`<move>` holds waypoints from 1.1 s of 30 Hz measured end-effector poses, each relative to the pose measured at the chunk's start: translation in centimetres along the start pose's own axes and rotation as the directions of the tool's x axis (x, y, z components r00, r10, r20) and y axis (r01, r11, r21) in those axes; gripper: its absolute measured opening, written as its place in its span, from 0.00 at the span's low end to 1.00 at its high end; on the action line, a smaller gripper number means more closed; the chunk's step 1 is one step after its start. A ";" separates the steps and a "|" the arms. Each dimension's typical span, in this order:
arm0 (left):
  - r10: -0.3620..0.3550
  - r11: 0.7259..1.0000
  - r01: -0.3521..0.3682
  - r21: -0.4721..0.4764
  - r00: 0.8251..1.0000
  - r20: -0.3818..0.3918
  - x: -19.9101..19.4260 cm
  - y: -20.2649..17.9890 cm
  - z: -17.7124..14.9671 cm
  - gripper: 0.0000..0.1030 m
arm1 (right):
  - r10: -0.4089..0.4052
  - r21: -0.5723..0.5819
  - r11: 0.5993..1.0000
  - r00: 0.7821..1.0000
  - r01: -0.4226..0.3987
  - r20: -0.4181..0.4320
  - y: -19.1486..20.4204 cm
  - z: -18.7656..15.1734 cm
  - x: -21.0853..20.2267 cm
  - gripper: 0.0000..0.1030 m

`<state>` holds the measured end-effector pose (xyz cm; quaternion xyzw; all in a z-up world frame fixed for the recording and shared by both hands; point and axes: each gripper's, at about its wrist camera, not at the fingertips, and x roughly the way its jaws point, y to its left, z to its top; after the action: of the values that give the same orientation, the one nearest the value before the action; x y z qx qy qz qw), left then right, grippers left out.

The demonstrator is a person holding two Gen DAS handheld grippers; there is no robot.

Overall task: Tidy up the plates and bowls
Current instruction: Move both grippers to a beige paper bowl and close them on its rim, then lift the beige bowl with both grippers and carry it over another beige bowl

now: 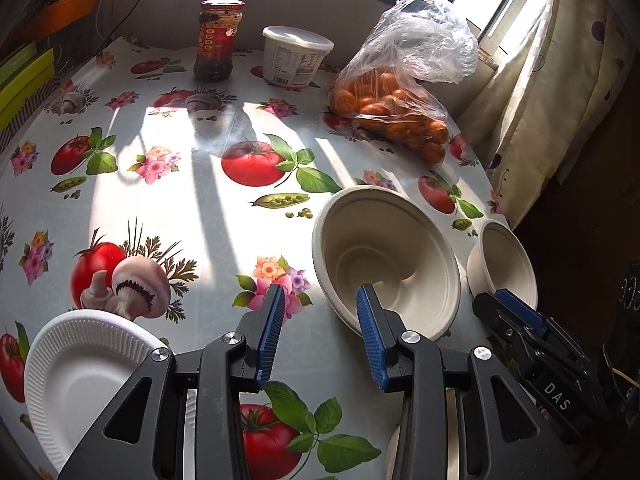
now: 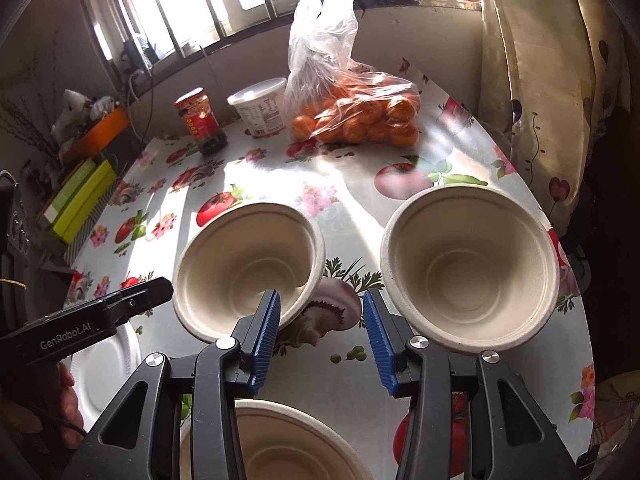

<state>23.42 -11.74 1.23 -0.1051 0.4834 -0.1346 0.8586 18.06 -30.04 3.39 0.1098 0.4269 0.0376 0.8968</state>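
Note:
Three beige paper bowls stand on the vegetable-print tablecloth. In the right wrist view one bowl (image 2: pixel 248 268) is left of centre, one (image 2: pixel 470 264) is at the right, and a third (image 2: pixel 276 440) lies under my right gripper (image 2: pixel 320 320), which is open and empty between the first two. In the left wrist view my left gripper (image 1: pixel 320 316) is open and empty, its right finger over the near rim of a bowl (image 1: pixel 386 256). A second bowl (image 1: pixel 506 262) is at the right. A white paper plate (image 1: pixel 84 376) sits at the lower left.
At the back stand a red-lidded jar (image 1: pixel 218 40), a white tub (image 1: pixel 296 56) and a plastic bag of oranges (image 1: pixel 396 100). Green and orange boxes (image 2: pixel 76 196) line the left edge. A curtain (image 1: pixel 560 92) hangs at the right. My left gripper also shows in the right wrist view (image 2: pixel 158 290).

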 end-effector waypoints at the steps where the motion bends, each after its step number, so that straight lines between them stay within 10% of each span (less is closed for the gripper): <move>1: 0.001 1.000 -0.001 -0.002 1.000 -0.001 0.2 0.1 0.1 0.38 | 0.007 0.000 1.000 1.000 -0.007 -0.004 0.0 0.0 0.2 0.40; 33: -0.041 0.999 0.041 0.007 0.999 -0.029 2.1 -0.2 0.2 0.18 | 0.055 0.034 0.998 0.998 -0.054 -0.029 0.0 0.1 2.6 0.14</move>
<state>24.58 -12.61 -0.25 -0.1099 0.4929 -0.1555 0.8490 19.79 -29.63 1.46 0.1357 0.4378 0.0567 0.8869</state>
